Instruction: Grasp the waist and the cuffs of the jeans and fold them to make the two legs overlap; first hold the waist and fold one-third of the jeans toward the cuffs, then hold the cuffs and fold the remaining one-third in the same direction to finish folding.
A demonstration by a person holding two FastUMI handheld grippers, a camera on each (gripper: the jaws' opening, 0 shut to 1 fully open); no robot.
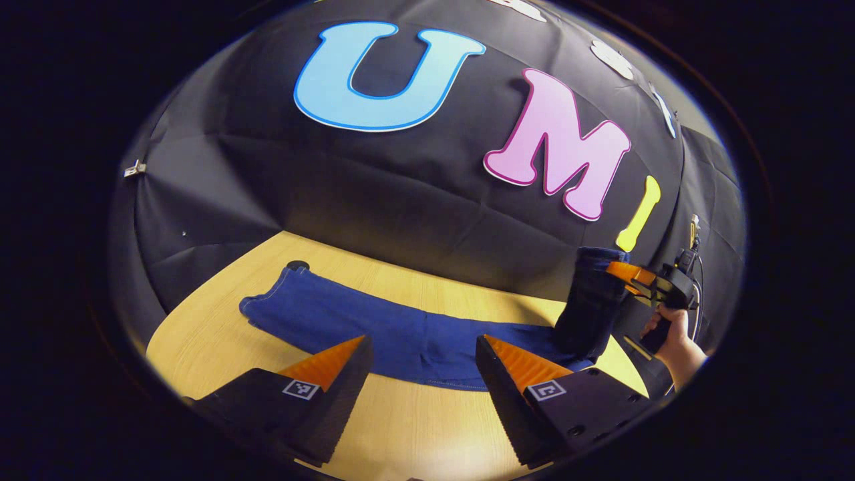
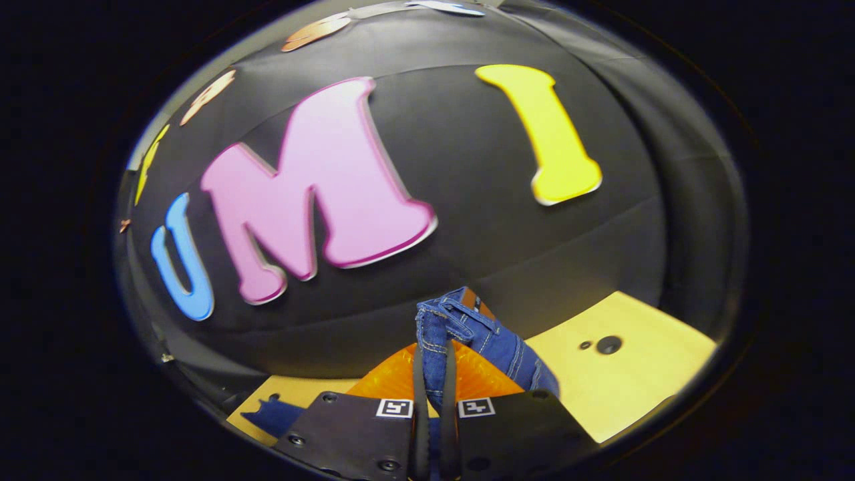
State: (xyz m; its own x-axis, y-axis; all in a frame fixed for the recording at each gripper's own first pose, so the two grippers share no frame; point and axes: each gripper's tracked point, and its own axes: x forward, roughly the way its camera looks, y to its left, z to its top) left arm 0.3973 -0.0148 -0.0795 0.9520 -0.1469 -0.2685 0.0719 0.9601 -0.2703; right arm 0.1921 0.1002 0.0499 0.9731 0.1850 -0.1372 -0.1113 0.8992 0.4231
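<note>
Blue jeans (image 1: 374,327) lie stretched across the wooden table (image 1: 414,427), the cuffs at the far left by the wall. The waist end (image 1: 591,300) is lifted off the table at the right. My right gripper (image 1: 624,272), held by a hand (image 1: 678,334), is shut on that waist; in the right gripper view the waistband (image 2: 461,327) sticks up between its closed fingers (image 2: 434,394). My left gripper (image 1: 422,361) stands open just in front of the jeans' near edge, with nothing between its fingers.
The black cloth wall (image 1: 401,194) rises right behind the table. A small dark round spot (image 2: 608,345) sits on the table top in the right gripper view. Bare wood lies in front of the jeans.
</note>
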